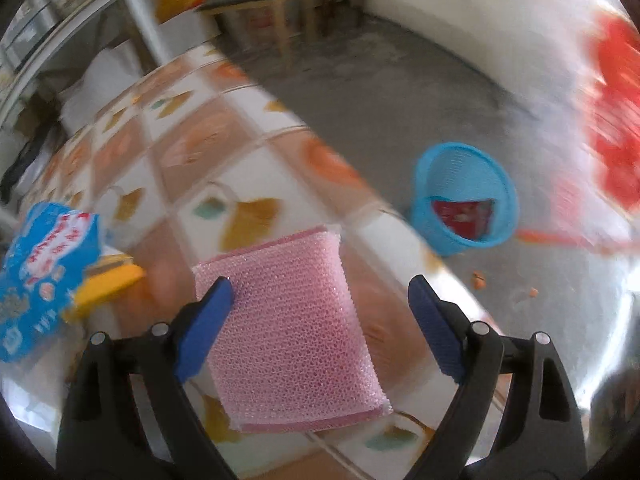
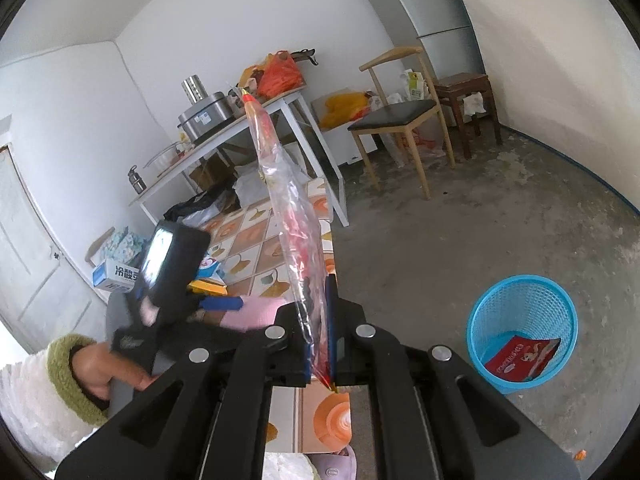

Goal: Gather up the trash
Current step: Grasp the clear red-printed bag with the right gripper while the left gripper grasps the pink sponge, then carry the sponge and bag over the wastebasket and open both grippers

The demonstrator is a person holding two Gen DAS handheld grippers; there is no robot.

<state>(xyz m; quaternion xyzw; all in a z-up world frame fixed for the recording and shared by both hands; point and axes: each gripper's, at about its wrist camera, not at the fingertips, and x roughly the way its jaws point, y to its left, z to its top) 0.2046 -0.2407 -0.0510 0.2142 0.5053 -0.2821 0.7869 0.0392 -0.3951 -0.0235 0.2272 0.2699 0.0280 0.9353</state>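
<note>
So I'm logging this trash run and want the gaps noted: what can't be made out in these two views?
- Left wrist view: red shape at right edge, motion-blurred, unidentifiable.
- Left wrist view: blue packet, cut off by left edge, print unreadable.
- Both views: basket wall hides most of the red pack.
- Right wrist view: wrapper seen edge-on in right gripper; print unreadable.
</note>
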